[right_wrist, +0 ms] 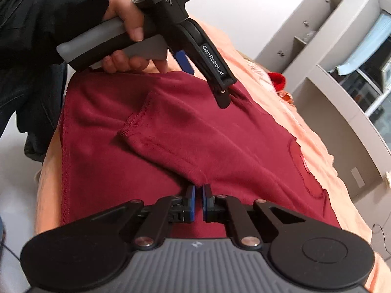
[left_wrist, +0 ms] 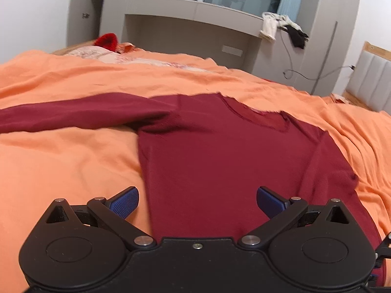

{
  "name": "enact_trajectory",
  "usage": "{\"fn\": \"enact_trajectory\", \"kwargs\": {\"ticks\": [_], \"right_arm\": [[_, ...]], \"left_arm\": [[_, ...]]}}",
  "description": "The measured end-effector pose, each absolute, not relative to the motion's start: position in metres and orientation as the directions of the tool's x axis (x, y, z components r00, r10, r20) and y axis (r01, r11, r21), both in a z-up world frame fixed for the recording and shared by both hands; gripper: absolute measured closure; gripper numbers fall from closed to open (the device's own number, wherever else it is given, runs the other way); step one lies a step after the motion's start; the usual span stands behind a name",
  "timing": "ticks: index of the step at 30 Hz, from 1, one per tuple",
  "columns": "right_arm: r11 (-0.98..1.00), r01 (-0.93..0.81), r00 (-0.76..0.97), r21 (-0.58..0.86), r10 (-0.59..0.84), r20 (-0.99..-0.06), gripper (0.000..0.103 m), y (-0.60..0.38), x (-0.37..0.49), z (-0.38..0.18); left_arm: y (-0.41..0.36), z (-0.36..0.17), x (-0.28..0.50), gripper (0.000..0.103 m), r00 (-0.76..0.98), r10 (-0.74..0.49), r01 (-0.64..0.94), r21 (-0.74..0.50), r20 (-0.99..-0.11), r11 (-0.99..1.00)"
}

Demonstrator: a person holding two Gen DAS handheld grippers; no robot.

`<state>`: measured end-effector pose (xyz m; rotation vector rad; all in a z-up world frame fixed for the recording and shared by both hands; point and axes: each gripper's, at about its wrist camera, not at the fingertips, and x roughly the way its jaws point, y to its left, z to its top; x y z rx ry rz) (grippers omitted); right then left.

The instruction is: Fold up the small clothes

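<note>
A dark red long-sleeved shirt [left_wrist: 220,151] lies flat on the orange bedsheet [left_wrist: 61,161]. One sleeve [left_wrist: 73,112] stretches out to the left in the left wrist view. The other sleeve [right_wrist: 166,131] is folded across the body, cuff pointing toward the hem. My left gripper [left_wrist: 198,202] hovers open over the shirt's lower part, with blue pads [left_wrist: 124,202] wide apart and nothing between them. My right gripper [right_wrist: 198,193] is shut on the folded sleeve's edge. A hand [right_wrist: 127,24] holds the left gripper [right_wrist: 205,83] above the shirt's far side.
Grey built-in shelving [left_wrist: 195,24] stands beyond the bed, with clothes [left_wrist: 281,26] draped on a ledge. A red fuzzy item [left_wrist: 107,40] lies near the pillows. A padded headboard [left_wrist: 374,78] is at the right. The person's dark sleeve [right_wrist: 36,36] hangs at the left.
</note>
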<state>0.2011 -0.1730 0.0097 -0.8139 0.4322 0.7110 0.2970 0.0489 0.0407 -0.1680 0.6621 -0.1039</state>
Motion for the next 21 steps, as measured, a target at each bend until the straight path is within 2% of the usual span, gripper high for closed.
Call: {"fn": "enact_trajectory", "kwargs": {"ticks": [4, 5, 6, 8, 9, 13, 16, 18, 20, 21], "right_arm": [[0.603, -0.696, 0.7, -0.391, 0.448, -0.557, 0.094, -0.193, 0.201, 0.018], [0.644, -0.684, 0.705, -0.342, 0.463, -0.537, 0.088, -0.203, 0.202, 0.022], [0.68, -0.67, 0.712, -0.298, 0.474, -0.519, 0.074, -0.21, 0.204, 0.025], [0.754, -0.631, 0.727, -0.182, 0.492, -0.479, 0.055, -0.224, 0.213, 0.032], [0.774, -0.62, 0.726, -0.126, 0.506, -0.466, 0.052, -0.229, 0.219, 0.036], [0.781, -0.624, 0.694, 0.026, 0.569, -0.441, 0.051, -0.235, 0.224, 0.041], [0.743, -0.669, 0.659, 0.0, 0.593, -0.462, 0.049, -0.22, 0.226, 0.039], [0.727, -0.685, 0.648, -0.048, 0.579, -0.495, 0.043, -0.204, 0.229, 0.034], [0.73, -0.68, 0.647, -0.068, 0.553, -0.525, 0.043, -0.194, 0.231, 0.028], [0.733, -0.678, 0.637, -0.056, 0.549, -0.541, 0.05, -0.191, 0.233, 0.025]], "left_arm": [[0.038, 0.036, 0.296, 0.001, 0.774, -0.176, 0.087, -0.174, -0.608, 0.981], [0.038, 0.036, 0.297, 0.001, 0.772, -0.184, 0.097, -0.174, -0.608, 0.98], [0.037, 0.036, 0.298, 0.001, 0.769, -0.194, 0.105, -0.179, -0.61, 0.978], [0.039, 0.036, 0.302, 0.001, 0.761, -0.215, 0.111, -0.205, -0.612, 0.973], [0.04, 0.036, 0.306, 0.001, 0.755, -0.235, 0.114, -0.231, -0.612, 0.966], [0.043, 0.037, 0.323, 0.002, 0.736, -0.304, 0.123, -0.322, -0.605, 0.939], [0.038, 0.036, 0.334, 0.002, 0.711, -0.364, 0.153, -0.372, -0.601, 0.915], [0.034, 0.034, 0.338, 0.002, 0.706, -0.37, 0.155, -0.379, -0.603, 0.912], [0.03, 0.033, 0.339, 0.001, 0.707, -0.363, 0.155, -0.367, -0.607, 0.917], [0.028, 0.032, 0.339, 0.001, 0.707, -0.358, 0.156, -0.359, -0.61, 0.92]]}}
